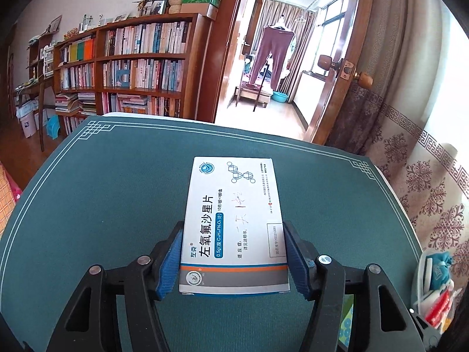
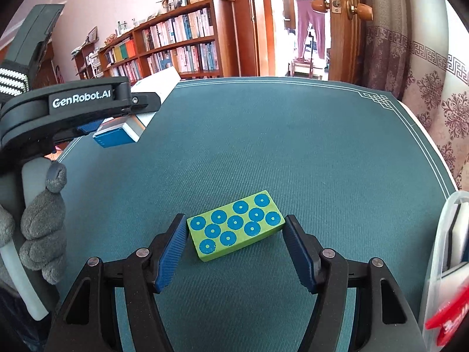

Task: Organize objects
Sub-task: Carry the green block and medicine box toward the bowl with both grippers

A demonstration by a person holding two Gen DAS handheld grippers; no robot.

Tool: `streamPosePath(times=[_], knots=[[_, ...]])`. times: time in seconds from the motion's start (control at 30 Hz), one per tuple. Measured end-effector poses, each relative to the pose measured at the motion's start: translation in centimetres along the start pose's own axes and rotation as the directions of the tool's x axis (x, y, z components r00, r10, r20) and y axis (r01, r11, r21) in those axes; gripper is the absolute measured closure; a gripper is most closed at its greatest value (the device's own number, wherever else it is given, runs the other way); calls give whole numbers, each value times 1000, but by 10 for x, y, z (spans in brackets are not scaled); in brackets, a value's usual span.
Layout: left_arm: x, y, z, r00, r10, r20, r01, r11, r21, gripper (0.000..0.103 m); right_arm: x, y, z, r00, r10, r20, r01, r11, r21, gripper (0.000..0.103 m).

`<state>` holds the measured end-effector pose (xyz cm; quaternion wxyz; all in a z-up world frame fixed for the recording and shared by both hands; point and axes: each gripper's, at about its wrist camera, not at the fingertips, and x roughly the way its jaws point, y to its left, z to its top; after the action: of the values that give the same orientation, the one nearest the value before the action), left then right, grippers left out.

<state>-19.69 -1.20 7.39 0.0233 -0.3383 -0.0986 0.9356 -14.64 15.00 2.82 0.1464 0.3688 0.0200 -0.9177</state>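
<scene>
The left gripper (image 1: 234,252) held a white medicine box (image 1: 233,220) between its blue pads (image 1: 170,267), which pressed on the box's two long sides near its closer end. The rest of the box reached forward past the fingertips, printed face up, clear of the green table mat (image 1: 117,176) beneath it. From the right wrist view the same gripper (image 2: 96,108) was up and to the left, a gloved hand (image 2: 41,228) around its handle, with the box's blue end (image 2: 115,138) showing below the finger.

The right gripper (image 2: 234,234) stood with its jaws partly apart around a green block with blue dots (image 2: 236,224) that lay flat on the mat. The block sat skewed between the fingertips: its left corner was just beside or touching the left pad (image 2: 171,252), I cannot tell which, while its right corner was close to the right pad (image 2: 299,255). Far to the right of that gripper stood a clear plastic container (image 2: 439,252) at the mat's edge.
</scene>
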Motion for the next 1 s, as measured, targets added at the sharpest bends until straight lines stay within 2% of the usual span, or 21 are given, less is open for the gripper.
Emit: streamPosePath(times=[0.27, 0.43, 0.7, 1.0], knots=[[-14, -19, -3, 999, -46, 17, 45, 998, 31, 37, -53, 10, -10, 998, -3, 66, 3, 1000, 1, 36], [-27, -39, -5, 996, -89, 33, 86, 993, 78, 37, -91, 2, -13, 992, -32, 119, 31, 999, 14, 36], [-44, -66, -12, 985, -168, 35, 162, 977, 136, 37, -139, -41, -21, 975, -153, 163, 140, 986, 86, 36], [-61, -95, -24, 968, -249, 21, 239, 949, 208, 37, -165, -113, -31, 951, -282, 126, 253, 944, 210, 36]])
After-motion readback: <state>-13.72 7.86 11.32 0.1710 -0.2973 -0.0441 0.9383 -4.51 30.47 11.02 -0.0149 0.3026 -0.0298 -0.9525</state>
